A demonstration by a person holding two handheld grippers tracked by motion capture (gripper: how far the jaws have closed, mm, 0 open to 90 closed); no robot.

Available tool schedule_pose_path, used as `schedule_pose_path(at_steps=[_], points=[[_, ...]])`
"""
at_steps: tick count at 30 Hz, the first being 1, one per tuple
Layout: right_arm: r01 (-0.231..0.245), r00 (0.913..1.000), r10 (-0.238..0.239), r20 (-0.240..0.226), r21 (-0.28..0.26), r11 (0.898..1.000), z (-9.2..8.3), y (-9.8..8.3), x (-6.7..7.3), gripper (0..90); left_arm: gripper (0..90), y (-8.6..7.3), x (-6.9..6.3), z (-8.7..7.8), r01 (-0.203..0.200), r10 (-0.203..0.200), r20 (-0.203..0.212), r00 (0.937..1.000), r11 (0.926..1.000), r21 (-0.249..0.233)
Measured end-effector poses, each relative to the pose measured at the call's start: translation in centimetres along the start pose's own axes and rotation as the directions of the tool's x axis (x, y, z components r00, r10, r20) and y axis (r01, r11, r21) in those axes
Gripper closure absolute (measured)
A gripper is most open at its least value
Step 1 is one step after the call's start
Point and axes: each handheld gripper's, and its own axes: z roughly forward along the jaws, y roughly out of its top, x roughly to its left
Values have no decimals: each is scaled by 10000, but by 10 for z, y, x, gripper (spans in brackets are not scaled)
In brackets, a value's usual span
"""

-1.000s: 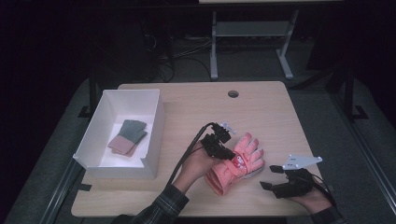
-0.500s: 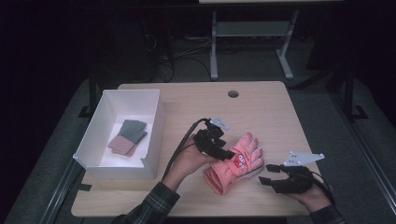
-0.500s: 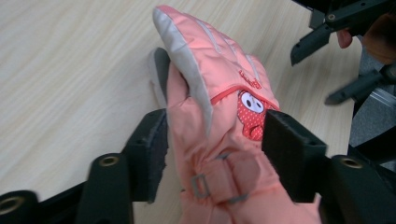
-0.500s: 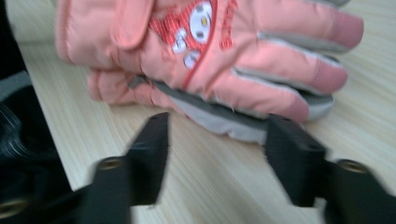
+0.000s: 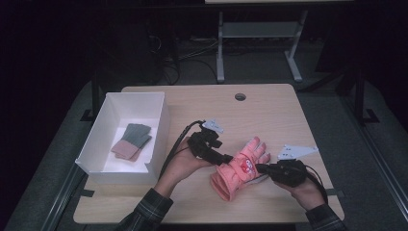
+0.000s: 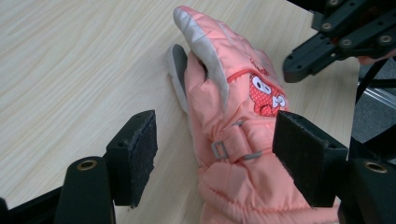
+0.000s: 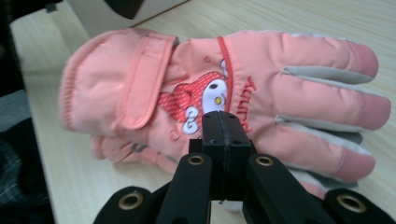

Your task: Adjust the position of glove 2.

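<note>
A pink padded glove (image 5: 238, 169) with a cartoon patch lies on the wooden table (image 5: 202, 103), fingers pointing away; a second pink layer shows beneath it (image 7: 119, 149). My left gripper (image 5: 227, 158) stands at its cuff. Its jaws have just been opening, and the cuff (image 6: 243, 154) sits between the pads (image 6: 135, 156), which do not press on it. My right gripper (image 5: 260, 168) points at the glove's other side. Its jaws have just been closing and are shut (image 7: 223, 122), pads together, tips over the patch. Nothing shows between them. The right gripper's jaws (image 6: 322, 44) also show beyond the glove.
A white box (image 5: 161, 127) at the table's left holds folded green and pink cloths (image 5: 131, 142). A round cable hole (image 5: 240, 96) is near the far edge. A metal stand (image 5: 220, 43) rises behind the table. Bare wood lies beyond the glove.
The left gripper opened and drew slightly left along the glove's cuff. The right gripper moved left toward the glove and closed. The glove stayed in place.
</note>
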Motion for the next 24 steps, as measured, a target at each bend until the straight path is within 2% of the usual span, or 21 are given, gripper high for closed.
schedule_pose_path(at_steps=[1,5,9,13,15,21,23,24], points=[[-30,10000,30,-2,18,10000,3,1,-1,900,302,-1,0,0,105,-105,-12,9999,9999,-96],[-12,10000,12,9,200,9998,13,1,-5,900,295,-3,3,-2,19,-19,-71,10000,10000,-31],[14,10000,-17,57,537,9986,26,0,-5,900,290,-2,4,0,104,-104,-73,9999,9999,-82],[89,9999,-96,79,801,9967,37,-1,-5,900,278,-2,4,4,-46,47,-70,10000,9999,90],[92,9999,-101,84,943,9955,40,-2,-4,900,269,-1,4,9,2,-2,-72,10000,10000,57],[62,9999,-72,89,1099,9939,44,-4,-3,900,230,4,6,30,-243,240,82,9997,9989,397],[106,9999,-119,106,1127,9936,45,-4,-3,900,221,5,5,38,-161,155,144,9998,9988,470],[136,9998,-150,116,1150,9933,45,-4,-2,900,212,7,6,42,-293,285,181,9994,9983,497]])
